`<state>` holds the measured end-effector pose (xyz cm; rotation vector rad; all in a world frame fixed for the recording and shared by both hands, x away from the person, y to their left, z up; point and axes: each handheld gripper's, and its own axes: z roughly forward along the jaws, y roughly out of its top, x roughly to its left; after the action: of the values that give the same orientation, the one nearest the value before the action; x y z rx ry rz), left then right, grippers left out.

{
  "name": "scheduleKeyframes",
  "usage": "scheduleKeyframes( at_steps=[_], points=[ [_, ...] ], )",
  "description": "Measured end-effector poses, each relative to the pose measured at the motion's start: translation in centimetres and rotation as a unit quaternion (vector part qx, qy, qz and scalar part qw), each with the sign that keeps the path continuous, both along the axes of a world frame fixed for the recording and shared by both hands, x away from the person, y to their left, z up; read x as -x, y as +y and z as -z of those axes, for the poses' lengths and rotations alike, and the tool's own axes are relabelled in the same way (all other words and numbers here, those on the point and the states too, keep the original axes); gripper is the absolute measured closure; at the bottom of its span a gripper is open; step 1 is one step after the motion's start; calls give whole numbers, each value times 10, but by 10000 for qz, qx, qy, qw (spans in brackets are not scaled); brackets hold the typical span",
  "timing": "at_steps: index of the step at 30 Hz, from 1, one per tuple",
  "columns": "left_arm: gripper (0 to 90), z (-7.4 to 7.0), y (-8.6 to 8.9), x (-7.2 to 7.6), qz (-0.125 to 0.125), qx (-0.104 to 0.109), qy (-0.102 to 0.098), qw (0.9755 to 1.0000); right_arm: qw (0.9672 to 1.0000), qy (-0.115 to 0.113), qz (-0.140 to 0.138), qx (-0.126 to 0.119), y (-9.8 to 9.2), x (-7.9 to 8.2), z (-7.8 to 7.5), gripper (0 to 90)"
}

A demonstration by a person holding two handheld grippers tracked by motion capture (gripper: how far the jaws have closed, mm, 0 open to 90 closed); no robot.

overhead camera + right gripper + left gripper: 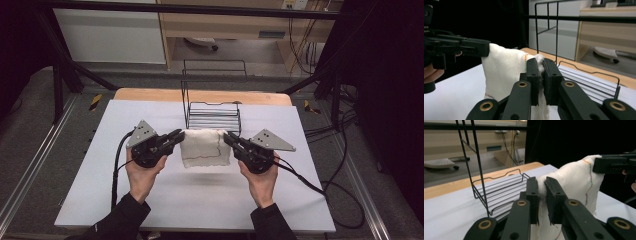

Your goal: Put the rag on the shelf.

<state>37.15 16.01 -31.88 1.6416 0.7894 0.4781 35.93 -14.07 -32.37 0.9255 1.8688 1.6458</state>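
A white cloth (204, 148) with a thin multicoloured stitched edge hangs lifted above the white table, held at its two upper corners. My left gripper (177, 135) is shut on the cloth's left corner, and the fabric (574, 182) is pinched between its black jaws in the left gripper view. My right gripper (229, 137) is shut on the right corner, with the cloth (504, 72) bunched between its jaws in the right gripper view. The cloth's lower edge drapes toward the table.
A black wire rack (212, 107) stands just behind the cloth, near the table's wooden far edge (150, 94). The white table surface (200, 200) stretches in front of the cloth. Cables trail from both grippers toward the table's sides.
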Motion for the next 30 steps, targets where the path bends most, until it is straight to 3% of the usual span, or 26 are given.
scheduleKeyframes(
  at_steps=[11, 30],
  points=[
    [810, -17, -2, -5, -22, 220, -213, 9995, 9996, -258, 89, -110, -1, -2, -18, 842],
    [810, -45, -9, -17, -11, 332, -536, 9980, 9971, -592, 300, -365, -6, -10, -41, 844]
  ],
)
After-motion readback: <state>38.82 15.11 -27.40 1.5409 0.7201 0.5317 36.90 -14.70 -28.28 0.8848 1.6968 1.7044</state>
